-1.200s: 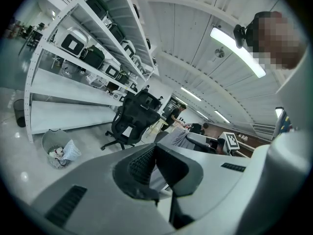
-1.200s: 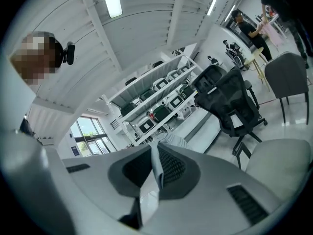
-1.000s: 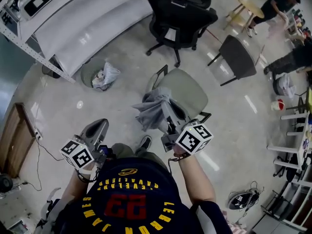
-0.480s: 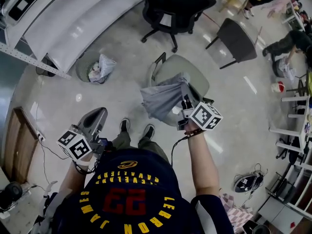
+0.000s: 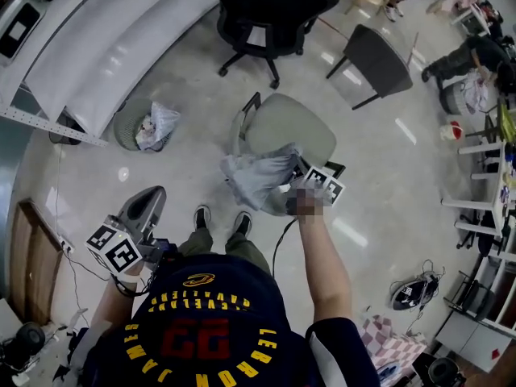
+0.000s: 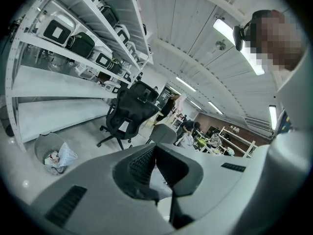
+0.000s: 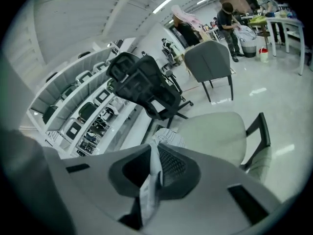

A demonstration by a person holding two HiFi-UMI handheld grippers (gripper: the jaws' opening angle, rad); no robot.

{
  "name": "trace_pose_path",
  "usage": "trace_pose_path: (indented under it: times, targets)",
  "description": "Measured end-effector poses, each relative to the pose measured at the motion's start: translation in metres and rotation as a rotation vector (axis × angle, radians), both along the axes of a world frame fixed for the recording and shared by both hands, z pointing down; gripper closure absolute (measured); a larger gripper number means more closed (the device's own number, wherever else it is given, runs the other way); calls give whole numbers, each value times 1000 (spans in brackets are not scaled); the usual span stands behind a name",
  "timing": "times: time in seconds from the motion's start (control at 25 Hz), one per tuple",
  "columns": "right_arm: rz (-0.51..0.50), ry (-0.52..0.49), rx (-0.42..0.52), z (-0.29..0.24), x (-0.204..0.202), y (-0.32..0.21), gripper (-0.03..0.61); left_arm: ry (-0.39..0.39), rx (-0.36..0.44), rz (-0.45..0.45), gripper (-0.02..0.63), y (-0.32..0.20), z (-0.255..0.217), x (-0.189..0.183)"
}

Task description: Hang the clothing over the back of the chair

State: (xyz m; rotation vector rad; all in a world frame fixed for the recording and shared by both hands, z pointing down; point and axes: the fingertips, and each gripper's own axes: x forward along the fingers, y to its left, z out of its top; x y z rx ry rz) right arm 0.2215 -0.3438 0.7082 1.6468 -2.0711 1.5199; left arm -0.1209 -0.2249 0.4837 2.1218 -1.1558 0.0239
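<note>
The right gripper [image 5: 300,174] pinches a fold of the grey cloth [image 5: 258,176]; its own view shows a thin strip of fabric clamped between nearly closed jaws. The rest of the cloth hangs bunched to the left of the jaws, over the near side of the pale chair [image 5: 298,131], about where the back [image 5: 278,206] seems to stand. The left gripper [image 5: 153,196] is well apart, near and to the left, with its jaws pressed together on nothing.

The cloth looks light, thin and limp. It should sag from any single pinch and may slide off a smooth back if its weight falls on one side. A hold at an edge or corner, with the left gripper taking the opposite edge, would likely spread it evenly.
</note>
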Motion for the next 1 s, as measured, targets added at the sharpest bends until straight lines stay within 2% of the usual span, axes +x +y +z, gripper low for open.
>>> trace_pose_path:
  times: [0.2,0.48,0.6,0.68,0.76,1.0]
  targets:
    - [20,26,-154,50,20,15,551,-18,17,-8,611,-2,-3,-2]
    - [2,187,-229,75,30,21,542,-15,8,-33,611,-4,-4,-4]
    - [15,224,-248,78,33,24,451,-18,2,-39,611,0,-3,-2]
    - [18,225,-233,72,33,22,417,-22,6,-32,611,0,-3,0]
    - [22,215,-194,58,33,16,417,-19,16,-23,611,-2,-5,4]
    - [4,171,-3,-9,19,-1,417,-6,41,14,611,-14,-15,20]
